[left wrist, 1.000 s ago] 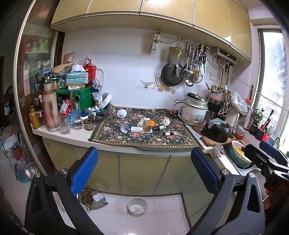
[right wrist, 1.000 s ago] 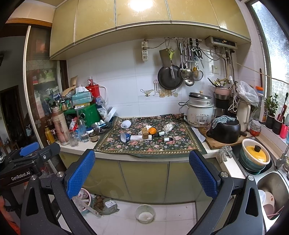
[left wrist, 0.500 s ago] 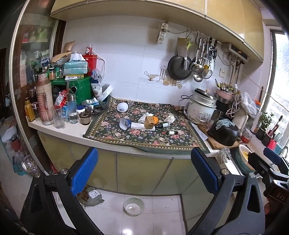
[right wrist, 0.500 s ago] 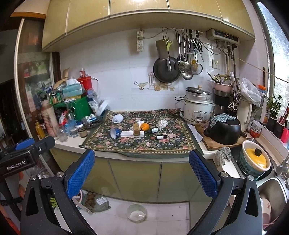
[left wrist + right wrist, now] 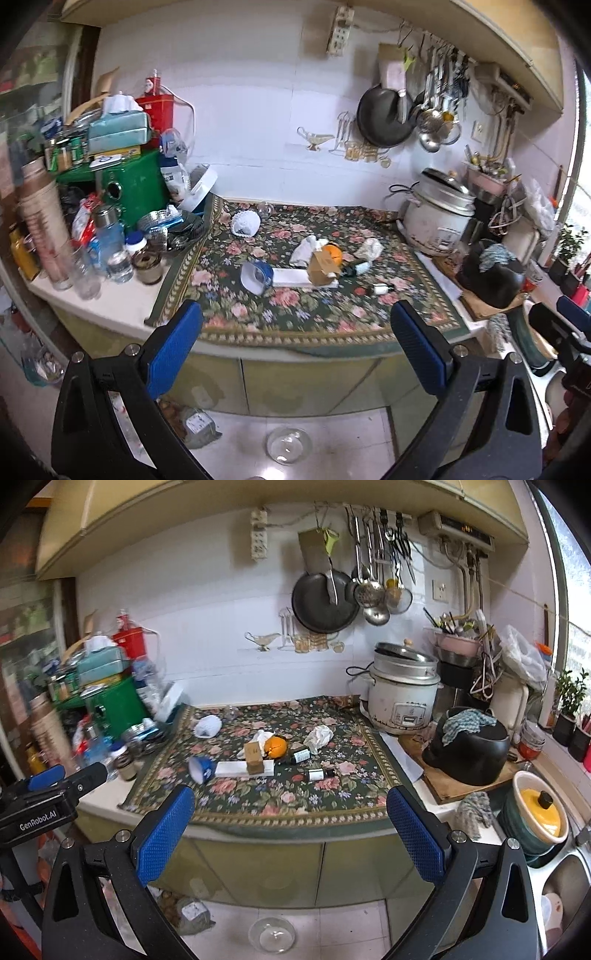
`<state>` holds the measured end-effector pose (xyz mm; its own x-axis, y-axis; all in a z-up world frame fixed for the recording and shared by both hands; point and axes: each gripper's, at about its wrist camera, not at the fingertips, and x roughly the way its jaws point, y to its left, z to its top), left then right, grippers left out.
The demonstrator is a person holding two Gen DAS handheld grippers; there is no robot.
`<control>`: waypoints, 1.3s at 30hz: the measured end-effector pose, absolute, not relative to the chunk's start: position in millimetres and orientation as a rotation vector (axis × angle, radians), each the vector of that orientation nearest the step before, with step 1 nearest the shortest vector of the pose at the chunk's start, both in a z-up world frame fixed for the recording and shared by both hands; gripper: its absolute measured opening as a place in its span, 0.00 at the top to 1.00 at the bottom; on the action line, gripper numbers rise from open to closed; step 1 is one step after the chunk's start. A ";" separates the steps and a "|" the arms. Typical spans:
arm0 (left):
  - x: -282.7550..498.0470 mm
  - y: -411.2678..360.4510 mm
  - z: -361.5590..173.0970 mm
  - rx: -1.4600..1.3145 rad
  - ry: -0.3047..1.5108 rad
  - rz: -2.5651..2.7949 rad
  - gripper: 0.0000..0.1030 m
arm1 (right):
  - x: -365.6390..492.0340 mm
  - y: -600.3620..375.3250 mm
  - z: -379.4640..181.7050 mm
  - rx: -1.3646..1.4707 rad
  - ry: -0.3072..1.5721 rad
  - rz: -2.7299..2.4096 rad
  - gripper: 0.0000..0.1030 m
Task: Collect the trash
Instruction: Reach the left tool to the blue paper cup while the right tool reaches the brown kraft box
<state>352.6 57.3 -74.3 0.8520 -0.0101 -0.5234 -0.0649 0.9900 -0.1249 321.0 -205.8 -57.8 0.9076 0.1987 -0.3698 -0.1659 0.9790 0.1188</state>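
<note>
Nearest, the left claw (image 5: 295, 339) and the right claw (image 5: 290, 819) both hang with their blue pads wide apart and nothing between them, over the cabinet fronts below the table (image 5: 96, 801). Against a second ago both cameras have closed in: the floral mat (image 5: 280, 797) fills more of each view and sits lower in it, and the blur on the left-hand clutter suggests the approach is not finished. That puts the trash within closer range, though nothing is gripped yet, so collecting has not begun. On the floor below lies one clear glass bowl (image 5: 271, 935). On the mat, going back from the front edge, I count one small dark bottle (image 5: 320, 774) lying alone, one tipped blue cup (image 5: 201, 768), one flat white box (image 5: 244, 769) with one small brown carton (image 5: 254, 757) standing on its end, a second dark bottle (image 5: 299, 755) just beside the one orange peel (image 5: 275, 746), then two crumpled white tissues, one (image 5: 320, 735) to the right and one (image 5: 258, 738) touching the peel, and farthest one white mesh fruit sleeve (image 5: 207, 726) near the wall. Right of the mat stand one rice cooker (image 5: 400, 698) and one black pot (image 5: 467, 751) with a cloth on it. I cannot see any bin from here.
</note>
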 end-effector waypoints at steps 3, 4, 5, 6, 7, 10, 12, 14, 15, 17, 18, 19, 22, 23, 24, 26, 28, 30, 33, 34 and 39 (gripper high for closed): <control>397.5 73.5 -85.5 -0.131 0.583 0.012 0.01 | 355.9 -196.3 -59.3 0.107 0.419 0.159 0.00; 412.8 78.1 -90.7 -0.125 0.588 0.013 0.01 | 367.9 -193.1 -61.3 0.113 0.428 0.143 0.00; 422.4 82.2 -94.9 -0.120 0.592 0.017 0.02 | 378.6 -190.6 -63.1 0.114 0.436 0.130 0.00; 437.3 85.8 -101.2 -0.111 0.603 0.023 0.02 | 386.5 -188.2 -65.5 0.116 0.443 0.119 0.00; 453.4 88.9 -108.7 -0.107 0.623 0.023 0.03 | 399.4 -185.9 -70.1 0.117 0.459 0.103 0.00; 493.8 100.7 -130.4 -0.123 0.694 0.005 0.07 | 435.1 -177.9 -80.6 0.125 0.520 0.084 0.00; 515.1 107.2 -145.1 -0.143 0.735 -0.005 0.07 | 455.4 -173.8 -88.0 0.139 0.559 0.091 0.00; 538.5 113.9 -161.0 -0.162 0.765 0.007 0.08 | 480.2 -168.2 -96.8 0.155 0.607 0.107 0.00; 549.3 116.3 -168.4 -0.171 0.781 0.013 0.10 | 489.4 -166.4 -100.7 0.158 0.623 0.114 0.00; 568.7 120.9 -183.4 -0.191 0.811 0.022 0.12 | 513.4 -159.6 -110.4 0.156 0.666 0.138 0.00; 581.2 122.9 -192.9 -0.202 0.832 0.027 0.12 | 523.6 -155.9 -114.7 0.151 0.683 0.149 0.00; 589.6 124.4 -199.6 -0.210 0.845 0.029 0.12 | 534.5 -153.0 -119.2 0.144 0.700 0.163 0.00; 621.4 125.7 -221.9 -0.211 0.891 0.039 0.13 | 572.2 -140.0 -132.8 0.115 0.746 0.224 0.00; 633.4 125.6 -230.8 -0.210 0.911 0.045 0.13 | 585.3 -135.5 -136.7 0.104 0.762 0.245 0.00; 640.8 125.8 -236.3 -0.211 0.923 0.052 0.13 | 595.4 -133.3 -139.8 0.097 0.778 0.264 0.00; 656.5 128.6 -248.5 -0.213 0.946 0.072 0.13 | 618.8 -128.8 -146.5 0.093 0.817 0.314 0.00; 671.6 132.2 -261.0 -0.212 0.971 0.105 0.13 | 638.0 -124.7 -152.4 0.099 0.848 0.364 0.00; 679.8 134.0 -268.8 -0.211 0.986 0.127 0.13 | 655.3 -117.3 -158.1 0.096 0.875 0.402 0.00; 688.8 137.1 -279.4 -0.234 1.010 0.131 0.13 | 678.3 -104.8 -169.3 0.091 0.922 0.461 0.00; 691.1 137.1 -282.4 -0.238 1.016 0.132 0.13 | 684.1 -100.2 -172.8 0.090 0.937 0.476 0.01; 700.1 135.6 -295.4 -0.250 1.048 0.136 0.21 | 701.7 -82.4 -186.1 0.060 0.984 0.510 0.08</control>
